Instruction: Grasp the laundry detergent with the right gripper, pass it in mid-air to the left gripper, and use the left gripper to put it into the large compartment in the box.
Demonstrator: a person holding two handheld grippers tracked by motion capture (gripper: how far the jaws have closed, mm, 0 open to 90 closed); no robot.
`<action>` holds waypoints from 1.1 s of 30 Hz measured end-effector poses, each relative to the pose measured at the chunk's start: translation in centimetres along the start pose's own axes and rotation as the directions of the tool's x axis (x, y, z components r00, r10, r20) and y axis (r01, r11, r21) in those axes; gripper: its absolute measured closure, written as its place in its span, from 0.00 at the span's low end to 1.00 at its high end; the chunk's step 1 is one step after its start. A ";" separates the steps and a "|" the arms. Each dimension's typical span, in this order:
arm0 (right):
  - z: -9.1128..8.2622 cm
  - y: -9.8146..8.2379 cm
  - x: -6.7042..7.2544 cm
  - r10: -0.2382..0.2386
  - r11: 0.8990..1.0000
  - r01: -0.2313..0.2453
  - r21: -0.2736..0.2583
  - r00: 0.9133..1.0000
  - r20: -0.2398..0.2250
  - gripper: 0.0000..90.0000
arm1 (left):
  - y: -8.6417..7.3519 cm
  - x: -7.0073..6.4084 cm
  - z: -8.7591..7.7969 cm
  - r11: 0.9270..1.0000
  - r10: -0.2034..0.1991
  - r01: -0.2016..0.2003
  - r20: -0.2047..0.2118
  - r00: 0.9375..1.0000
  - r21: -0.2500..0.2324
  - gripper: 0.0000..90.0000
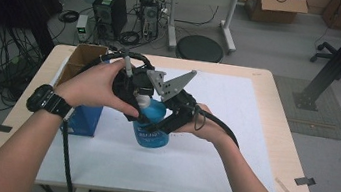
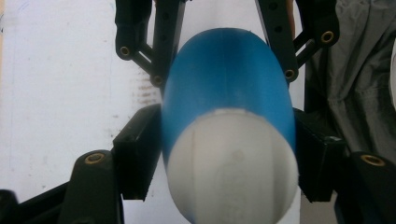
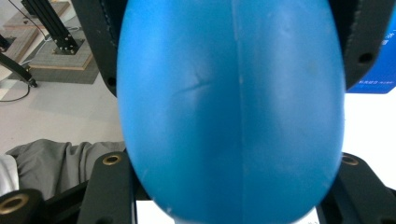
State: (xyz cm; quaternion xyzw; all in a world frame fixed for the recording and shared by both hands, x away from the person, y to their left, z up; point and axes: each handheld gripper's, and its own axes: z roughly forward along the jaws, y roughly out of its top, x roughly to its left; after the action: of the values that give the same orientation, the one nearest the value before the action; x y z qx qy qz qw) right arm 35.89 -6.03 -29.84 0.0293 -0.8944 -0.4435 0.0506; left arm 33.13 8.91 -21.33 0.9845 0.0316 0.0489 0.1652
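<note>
In the high view, a blue bottle [image 1: 153,124] with a white cap stood on the white sheet near the middle of the surface [image 1: 273,141], just beside a blue cardboard box [image 1: 87,84] toward the left edge. The left claw [image 1: 139,103] met it at the cap end and the right claw [image 1: 167,123] at the body, both hands close together.

In the left gripper view, the left claw's jaws pressed on either side of the bottle just below its white cap [image 2: 233,168] — a firm hold, by the look of it.

In the right gripper view, the right claw's jaws flanked the blue body [image 3: 229,107], clamped on its flanks. A small dent showed in the plastic, so the wall was likely thin and soft — light, smooth, somewhat slippery. Holding near the stiffer neck, and squeezing the belly gently, seemed wisest.
</note>
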 end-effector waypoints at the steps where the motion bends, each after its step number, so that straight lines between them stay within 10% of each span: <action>1: 0.0 -0.1 -0.1 0.003 1.000 -0.003 -0.001 1.000 0.001 0.48 | 0.0 0.0 0.0 1.000 -0.003 0.003 0.005 1.000 -0.001 0.42; 17: -0.2 -0.1 -0.4 0.005 1.000 -0.005 -0.009 1.000 -0.023 0.46 | 0.9 0.3 -0.2 0.997 -0.068 0.067 0.019 0.998 0.033 0.42; 22: -0.6 -0.3 -0.4 0.021 0.999 -0.022 0.047 1.000 0.019 0.15 | 1.1 0.9 -0.9 0.987 -0.135 0.135 -0.005 0.991 0.090 0.42; 29: -2.0 -2.1 -1.2 0.048 0.986 -0.065 0.156 0.992 0.113 0.08 | 0.5 2.1 -2.9 0.946 -0.283 0.293 -0.089 0.955 0.139 0.42; 33: -3.4 -3.9 -1.6 0.047 0.955 -0.100 0.278 0.980 0.192 0.09 | 0.0 3.0 -4.7 0.906 -0.380 0.400 -0.151 0.912 0.135 0.42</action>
State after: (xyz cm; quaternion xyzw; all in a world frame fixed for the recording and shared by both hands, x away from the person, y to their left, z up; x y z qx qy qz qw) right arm 37.95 -10.96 -30.97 -0.0381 -0.9504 -0.3082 -0.0199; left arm 35.65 10.64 -16.69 0.9636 0.2421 0.0719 0.0881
